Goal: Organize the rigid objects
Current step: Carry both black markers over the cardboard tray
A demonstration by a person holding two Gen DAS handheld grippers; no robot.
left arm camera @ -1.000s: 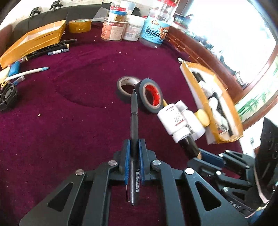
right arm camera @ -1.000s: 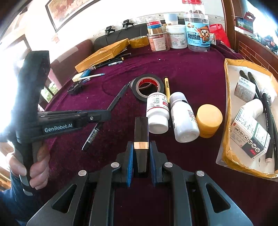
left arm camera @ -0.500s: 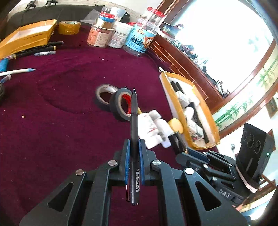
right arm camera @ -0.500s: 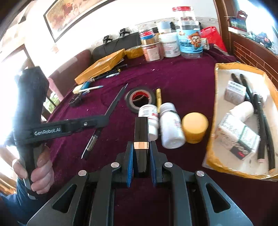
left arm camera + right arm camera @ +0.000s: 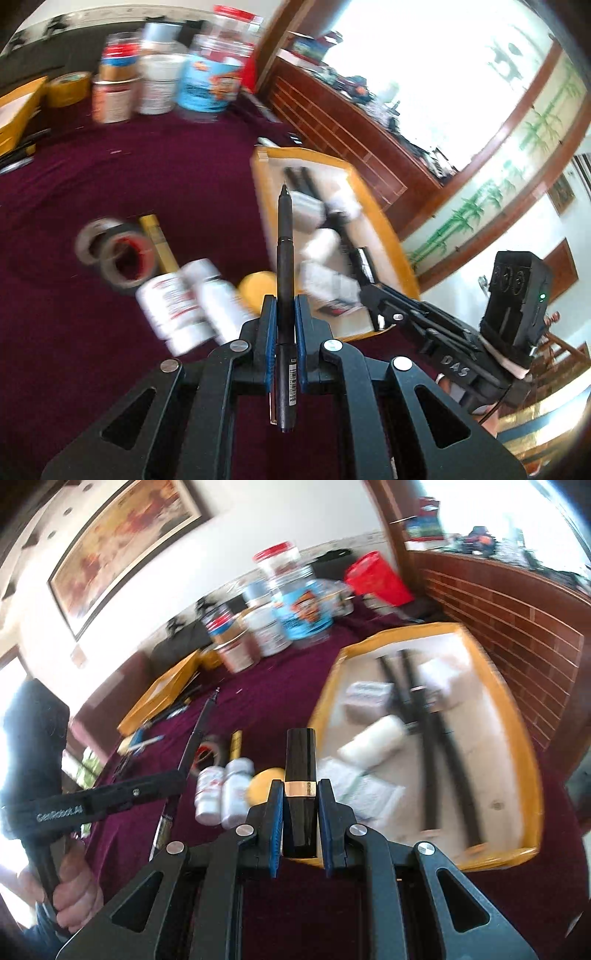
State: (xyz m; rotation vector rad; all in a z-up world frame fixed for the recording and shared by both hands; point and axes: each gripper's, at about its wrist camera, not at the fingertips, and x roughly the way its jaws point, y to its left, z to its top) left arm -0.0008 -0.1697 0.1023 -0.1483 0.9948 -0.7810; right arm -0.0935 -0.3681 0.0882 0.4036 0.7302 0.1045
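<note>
Bare maroon cloth (image 5: pixel 155 177) left of the tray (image 5: pixel 373 206); bottles (image 5: pixel 192 306) nearby.

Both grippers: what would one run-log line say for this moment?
left gripper: shut on black pen | right gripper: shut on black tube | yellow tray: ahead, partly filled

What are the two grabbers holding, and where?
Left gripper pinches a black pen near its back end. Right gripper pinches a black tube at its gold band.

We see a table covered in maroon cloth (image 5: pixel 184 177). On it lie two tape rolls (image 5: pixel 118 254), two white bottles (image 5: pixel 192 306), a yellow-rimmed tray (image 5: pixel 532 775) at right, and jars (image 5: pixel 166 88) far away.
</note>
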